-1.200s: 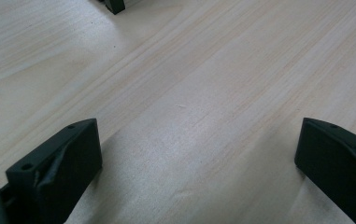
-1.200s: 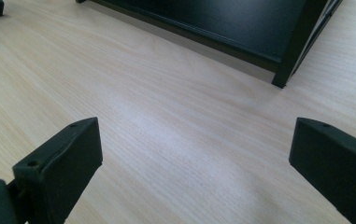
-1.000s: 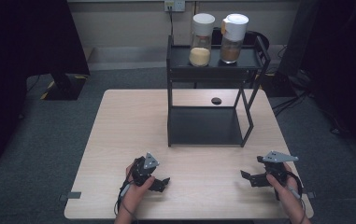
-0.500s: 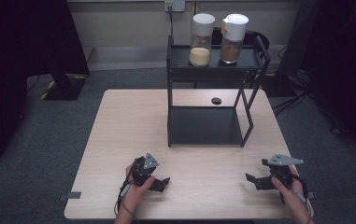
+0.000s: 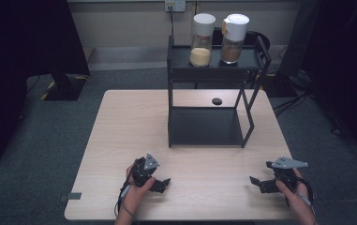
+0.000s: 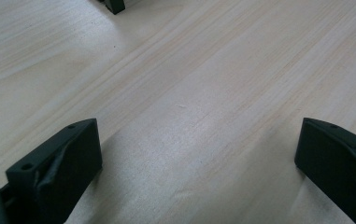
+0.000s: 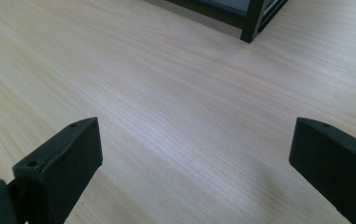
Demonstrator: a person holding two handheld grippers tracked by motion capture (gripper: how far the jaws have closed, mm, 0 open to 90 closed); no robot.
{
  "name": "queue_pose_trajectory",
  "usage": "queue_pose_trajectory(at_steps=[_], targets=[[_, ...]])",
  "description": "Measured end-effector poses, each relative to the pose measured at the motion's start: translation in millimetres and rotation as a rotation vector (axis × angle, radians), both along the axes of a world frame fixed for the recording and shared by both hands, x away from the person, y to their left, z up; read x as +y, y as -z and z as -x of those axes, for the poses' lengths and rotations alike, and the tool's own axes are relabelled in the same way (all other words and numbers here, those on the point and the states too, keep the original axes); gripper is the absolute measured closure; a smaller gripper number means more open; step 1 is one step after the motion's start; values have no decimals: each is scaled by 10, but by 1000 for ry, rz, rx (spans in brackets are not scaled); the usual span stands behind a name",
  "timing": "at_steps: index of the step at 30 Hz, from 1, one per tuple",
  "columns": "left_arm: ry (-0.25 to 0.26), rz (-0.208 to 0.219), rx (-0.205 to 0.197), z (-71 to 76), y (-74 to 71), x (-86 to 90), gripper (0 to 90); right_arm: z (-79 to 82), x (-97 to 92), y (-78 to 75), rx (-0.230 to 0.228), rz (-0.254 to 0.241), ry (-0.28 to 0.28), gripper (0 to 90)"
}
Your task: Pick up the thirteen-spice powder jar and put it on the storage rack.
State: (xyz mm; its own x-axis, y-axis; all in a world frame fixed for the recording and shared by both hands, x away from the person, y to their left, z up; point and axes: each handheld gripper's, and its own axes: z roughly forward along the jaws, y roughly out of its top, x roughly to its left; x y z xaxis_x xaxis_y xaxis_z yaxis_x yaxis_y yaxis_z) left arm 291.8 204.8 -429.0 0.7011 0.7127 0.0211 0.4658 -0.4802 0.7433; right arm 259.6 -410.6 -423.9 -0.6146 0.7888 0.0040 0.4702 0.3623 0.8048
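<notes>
Left gripper (image 5: 159, 183) low over the near edge of the table (image 5: 120, 140), left of centre, held in the person's left hand (image 5: 134, 192). Jaws point toward the table's middle. In the left gripper view the two black jaws stand far apart, one at each lower corner, bare pale wood between them. Nothing clamped. Whether the jaw tips touch the wood, I cannot tell; they sit very close to it, with soft shadow under each.

Right gripper (image 5: 260, 183) near the table's front right corner, in the right hand (image 5: 298, 197), grey three-cornered plate on top. Jaws point left across the table. In the right gripper view its jaws are likewise spread wide, empty, wood grain between them. A foot of the black rack (image 7: 252, 23) shows at the top of that view, well apart from the jaws.

Black two-tier rack (image 5: 209, 122) stands at the far middle of the table, lower shelf bare. On the top shelf, two white-lidded jars side by side: jar with pale yellow contents (image 5: 201, 42) on the left, jar with brown contents (image 5: 233, 40) on the right. Both upright, just beside each other.

Small dark round spot (image 5: 217, 101) on the table behind the rack; too small to identify.

Both grippers well apart from rack and jars, and from one another.
</notes>
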Motion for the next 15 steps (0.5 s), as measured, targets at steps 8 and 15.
queue_pose_trajectory(at_steps=[8, 15], targets=[[0, 0, 0, 0, 0, 0, 0, 24, -49, 1, 2, 11, 0, 18], [0, 0, 0, 0, 0, 0, 0, 42, -78, -6, 8, 34, -3, 18]])
